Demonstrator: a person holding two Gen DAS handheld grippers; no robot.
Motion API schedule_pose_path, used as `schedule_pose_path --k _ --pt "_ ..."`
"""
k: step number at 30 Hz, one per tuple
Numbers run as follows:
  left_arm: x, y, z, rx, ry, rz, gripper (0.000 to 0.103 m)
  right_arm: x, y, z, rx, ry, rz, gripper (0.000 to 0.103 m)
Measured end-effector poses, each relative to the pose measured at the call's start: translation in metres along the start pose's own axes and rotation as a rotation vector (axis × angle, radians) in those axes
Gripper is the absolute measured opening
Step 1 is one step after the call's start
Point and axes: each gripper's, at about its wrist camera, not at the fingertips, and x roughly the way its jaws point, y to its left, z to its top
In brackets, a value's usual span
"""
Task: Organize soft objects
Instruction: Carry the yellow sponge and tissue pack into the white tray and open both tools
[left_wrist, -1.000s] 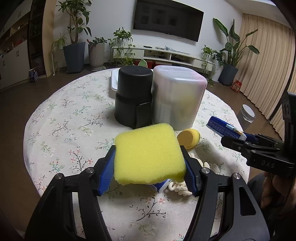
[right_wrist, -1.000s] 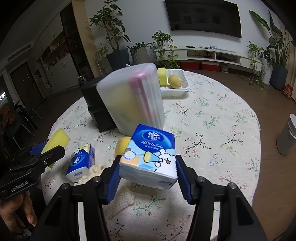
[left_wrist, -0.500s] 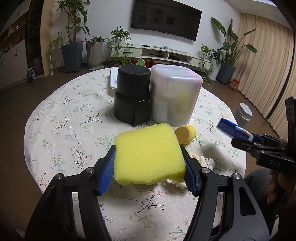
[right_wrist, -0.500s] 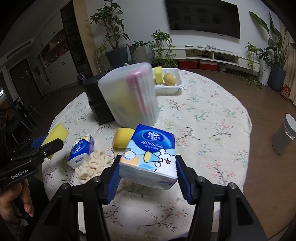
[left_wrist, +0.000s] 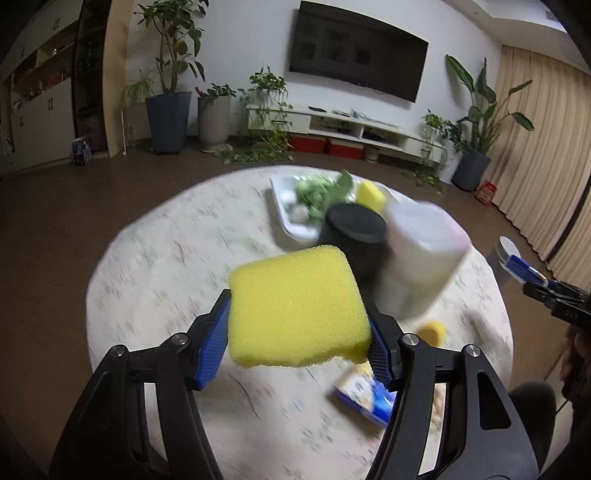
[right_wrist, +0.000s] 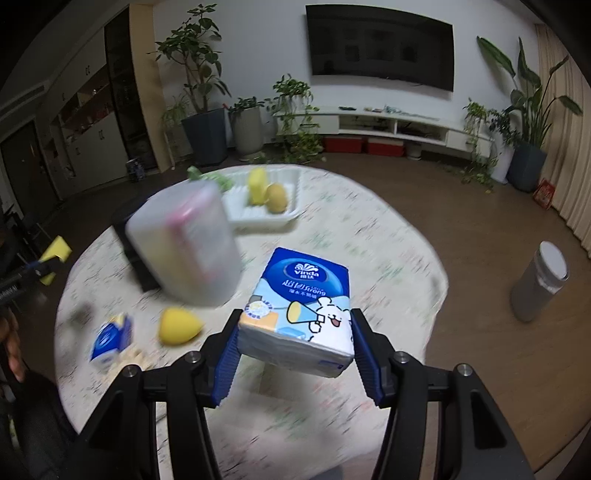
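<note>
Two tools loaded, both raised above round desk (left_wrist: 147, 280). Left tool (left_wrist: 299, 332) clamps yellow sponge (left_wrist: 295, 306); right tool (right_wrist: 295, 332) clamps tissue pack (right_wrist: 299, 310). Likely step: carry both to white tray (right_wrist: 258, 216) at 12 o'clock. Do well: steady travel (frames blurred), pass over translucent bin (right_wrist: 184, 243) and black cylinder (left_wrist: 354, 236), lower before releasing. Tray holds small sponge, yellow egg-shaped thing, green item. Bin contents unclear. Loose at 6 o'clock: second tissue pack (right_wrist: 110, 339), yellow puff (right_wrist: 177, 325).

White wall with dark television (right_wrist: 380, 46), low white cabinet (right_wrist: 388, 123), potted plants (right_wrist: 201, 77), brown floor (right_wrist: 480, 236), beige curtains (left_wrist: 546, 158).
</note>
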Motion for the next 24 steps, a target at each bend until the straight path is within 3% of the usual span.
schedule_pose_path --k 7,13,20,24 --pt "0.029 0.018 0.058 0.043 -0.016 0.021 0.062 0.02 -0.023 0.052 -0.05 -0.023 -0.065 0.058" --pt "0.072 0.01 0.105 0.128 -0.007 0.016 0.062 0.052 -0.023 0.107 -0.113 -0.025 -0.072 0.058" --pt "0.139 -0.002 0.142 0.191 0.049 -0.032 0.062 0.11 -0.002 0.167 -0.194 -0.003 0.008 0.058" --pt "0.181 0.001 0.157 0.181 0.085 -0.068 0.062 0.147 0.015 0.189 -0.234 0.028 0.1 0.058"
